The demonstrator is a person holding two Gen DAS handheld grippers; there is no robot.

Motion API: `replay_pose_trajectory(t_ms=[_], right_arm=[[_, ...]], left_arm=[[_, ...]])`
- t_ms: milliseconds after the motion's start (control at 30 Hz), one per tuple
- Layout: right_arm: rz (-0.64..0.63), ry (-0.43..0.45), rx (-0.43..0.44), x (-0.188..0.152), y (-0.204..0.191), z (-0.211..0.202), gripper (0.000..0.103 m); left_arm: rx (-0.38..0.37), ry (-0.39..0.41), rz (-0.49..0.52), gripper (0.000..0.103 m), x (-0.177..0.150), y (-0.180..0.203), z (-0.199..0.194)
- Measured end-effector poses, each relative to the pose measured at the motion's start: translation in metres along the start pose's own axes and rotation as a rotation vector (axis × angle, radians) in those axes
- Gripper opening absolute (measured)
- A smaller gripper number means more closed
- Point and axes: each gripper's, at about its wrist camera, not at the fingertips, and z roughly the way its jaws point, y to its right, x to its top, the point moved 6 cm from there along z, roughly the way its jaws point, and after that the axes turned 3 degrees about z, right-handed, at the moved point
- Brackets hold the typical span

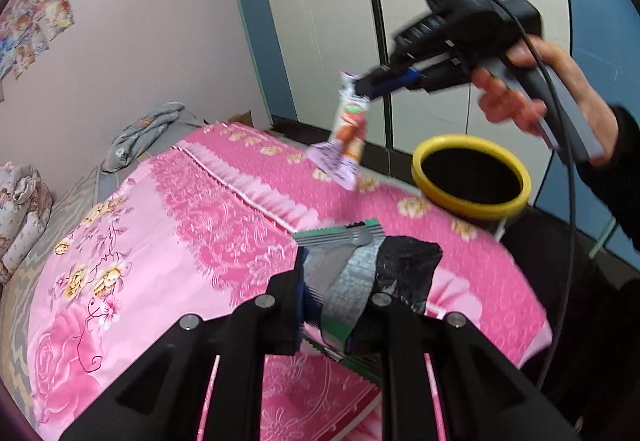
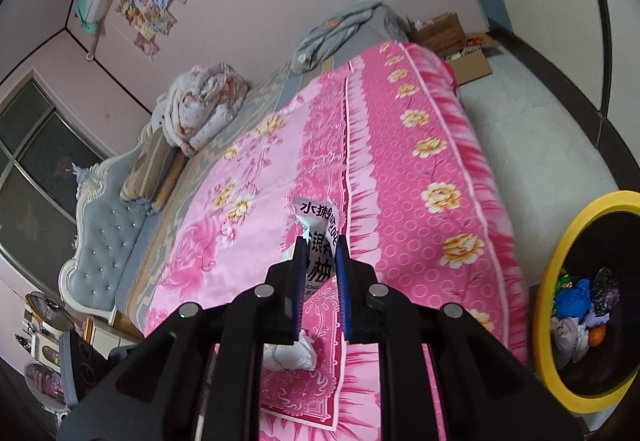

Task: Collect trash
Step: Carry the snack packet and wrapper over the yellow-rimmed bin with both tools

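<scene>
My left gripper (image 1: 340,277) is shut on a crumpled grey, green and black wrapper (image 1: 360,265), held above the pink bed (image 1: 160,241). My right gripper (image 1: 362,89) shows in the left wrist view, shut on a white and orange snack packet (image 1: 346,133) that hangs above the bed edge, left of the bin. In the right wrist view the same gripper (image 2: 318,253) pinches that packet (image 2: 316,225), white with black print. The yellow-rimmed black trash bin (image 1: 472,177) stands beside the bed; it also shows in the right wrist view (image 2: 560,281) with trash inside.
White wardrobe doors (image 1: 328,21) stand behind the bin. Folded bedding (image 2: 200,105) and a grey cloth (image 2: 344,25) lie at the head of the bed. Cardboard boxes (image 2: 460,45) sit on the floor beyond the bed. A fan (image 2: 44,309) stands at the lower left.
</scene>
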Motion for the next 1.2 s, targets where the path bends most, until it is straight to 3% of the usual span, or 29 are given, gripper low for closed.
replay_pose_trajectory(t_ms=[433, 667, 833, 1200], right_arm=[[0.001, 0.208, -0.06, 0.014, 0.036, -0.098, 0.013], [0.034, 0.343, -0.149, 0.022, 0.073, -0.154, 0.013], [0.041, 0.454, -0.249, 0.023, 0.101, -0.196, 0.013], [0.118, 0.568, -0.472, 0.01, 0.184, -0.235, 0.013]], left_arm=[[0.124, 0.127, -0.195, 0.013, 0.076, -0.013, 0.01], [0.111, 0.167, -0.257, 0.013, 0.123, -0.003, 0.035], [0.095, 0.182, -0.248, 0.013, 0.156, 0.016, 0.06], [0.028, 0.154, -0.21, 0.013, 0.196, 0.088, 0.13]])
